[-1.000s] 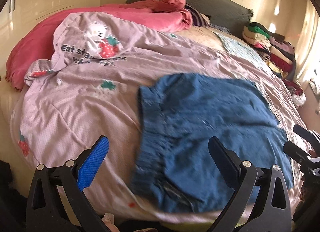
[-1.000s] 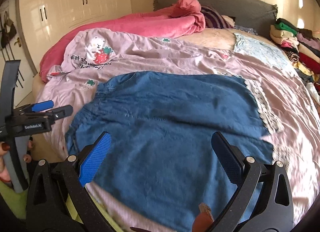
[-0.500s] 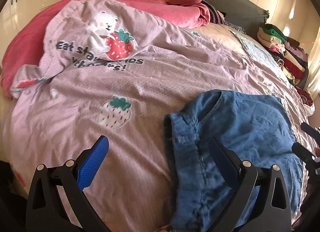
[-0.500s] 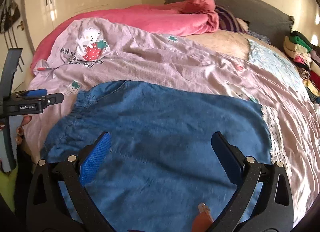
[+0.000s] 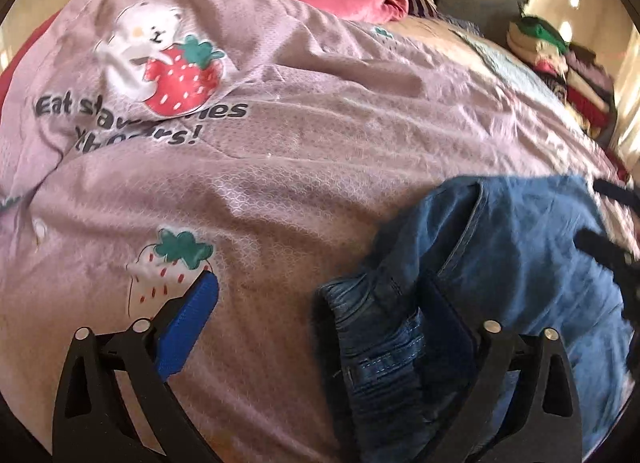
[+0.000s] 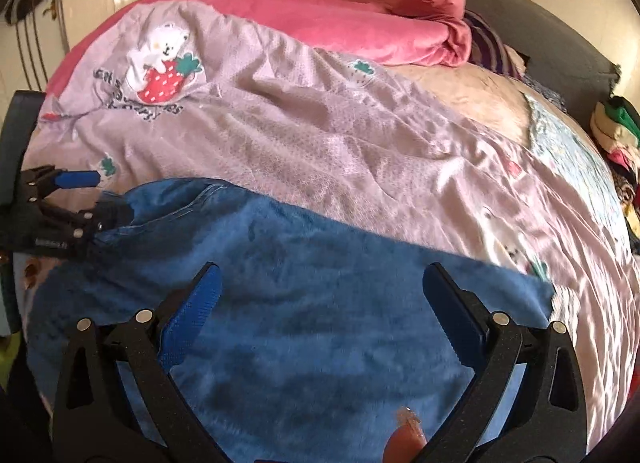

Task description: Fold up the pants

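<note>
Left gripper (image 5: 320,303) stood wide open, its left finger over the lilac strawberry-print quilt (image 5: 280,167), its right finger over the gathered elastic waistband of the blue denim pants (image 5: 500,263). The pants (image 6: 320,303) lay spread flat on the quilt, directly beneath and ahead of the wide-open right gripper (image 6: 320,295), waistband toward its left.

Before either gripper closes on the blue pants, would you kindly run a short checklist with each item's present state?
1. Left gripper open: ok.
2. Right gripper open: ok.
3. Elastic waistband at the left gripper's fingers: ok.
4. Waistband seated between both left fingers: cannot tell.
5. Blue pants lying flat on the lilac quilt: not ok, bunched at the waistband.
6. Right gripper over the pants: ok.
</note>
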Demonstrator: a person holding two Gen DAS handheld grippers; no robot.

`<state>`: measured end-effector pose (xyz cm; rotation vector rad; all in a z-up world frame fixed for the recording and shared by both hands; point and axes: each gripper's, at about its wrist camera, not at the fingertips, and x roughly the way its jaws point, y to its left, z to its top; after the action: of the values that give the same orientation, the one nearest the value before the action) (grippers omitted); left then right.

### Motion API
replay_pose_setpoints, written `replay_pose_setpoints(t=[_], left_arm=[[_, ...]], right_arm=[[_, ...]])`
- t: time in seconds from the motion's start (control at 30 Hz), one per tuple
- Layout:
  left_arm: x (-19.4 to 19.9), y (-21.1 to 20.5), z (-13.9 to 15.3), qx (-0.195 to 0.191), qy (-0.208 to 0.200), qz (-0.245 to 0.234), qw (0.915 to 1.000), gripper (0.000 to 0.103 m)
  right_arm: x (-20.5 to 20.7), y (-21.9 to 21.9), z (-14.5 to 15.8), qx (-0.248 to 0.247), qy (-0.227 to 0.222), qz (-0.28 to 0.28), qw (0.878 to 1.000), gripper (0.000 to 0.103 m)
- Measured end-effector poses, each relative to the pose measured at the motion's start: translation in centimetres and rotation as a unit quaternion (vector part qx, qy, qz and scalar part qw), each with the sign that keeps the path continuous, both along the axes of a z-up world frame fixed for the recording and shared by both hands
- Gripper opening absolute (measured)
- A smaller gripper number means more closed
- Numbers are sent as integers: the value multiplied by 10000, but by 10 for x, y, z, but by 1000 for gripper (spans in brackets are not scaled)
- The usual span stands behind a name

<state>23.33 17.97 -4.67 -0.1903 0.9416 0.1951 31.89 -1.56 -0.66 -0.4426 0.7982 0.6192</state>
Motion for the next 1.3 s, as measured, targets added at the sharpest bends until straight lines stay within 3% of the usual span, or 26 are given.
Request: replay_pose_setpoints(t=[0.03, 0.07, 0.1, 0.23, 0.37, 0.53, 0.57, 0.7, 0.8, 0.9, 1.1, 1.3], left_arm=[[0, -1, -2, -22, -38, -111, 9999, 77], [0, -1, -3, -143, -63, -239, 9996, 53], [1, -1, -4, -276, -90, -332, 9990, 39], [-11, -7, 5, -248, -366, -501, 9978, 34], [-32, -6, 26, -425, -876, -593, 9935, 33], [-51, -13, 40, -456, -1144, -798, 9892, 33], [-52, -14, 41, -439, -1159, -810, 9890, 33], [-53, -15, 38, -450, -1131, -841, 9890, 33], [-53, -14, 35, -349, -1114, -801, 9899, 33], [-54, -12, 38, -326, -1161, -799, 9895, 33], [-74, -27, 51, -66, -1266, -1094, 9859, 33], [-110, -47, 64, 34, -1382, -1381, 9807, 33]], right_arm=[[4, 3, -3, -45, 32, 25, 10000, 95], [8, 8, -7, -113, 63, 66, 9999, 95], [11, 12, -10, -171, 68, 90, 9998, 95], [19, 21, -17, -320, 54, 210, 9993, 95], [21, 36, -18, -504, -69, 588, 9970, 95], [16, 58, -20, -827, -356, 1096, 9899, 94], [14, 60, -20, -820, -365, 1208, 9886, 91], [9, 66, -22, -690, 47, 1579, 9850, 37], [-6, 61, -14, -559, -19, 1628, 9851, 15], [-23, 46, 2, -306, -124, 1478, 9885, 9], [-71, 2, 33, 205, -175, 1251, 9918, 9], [-132, -32, 41, 436, -106, 1176, 9920, 9]])
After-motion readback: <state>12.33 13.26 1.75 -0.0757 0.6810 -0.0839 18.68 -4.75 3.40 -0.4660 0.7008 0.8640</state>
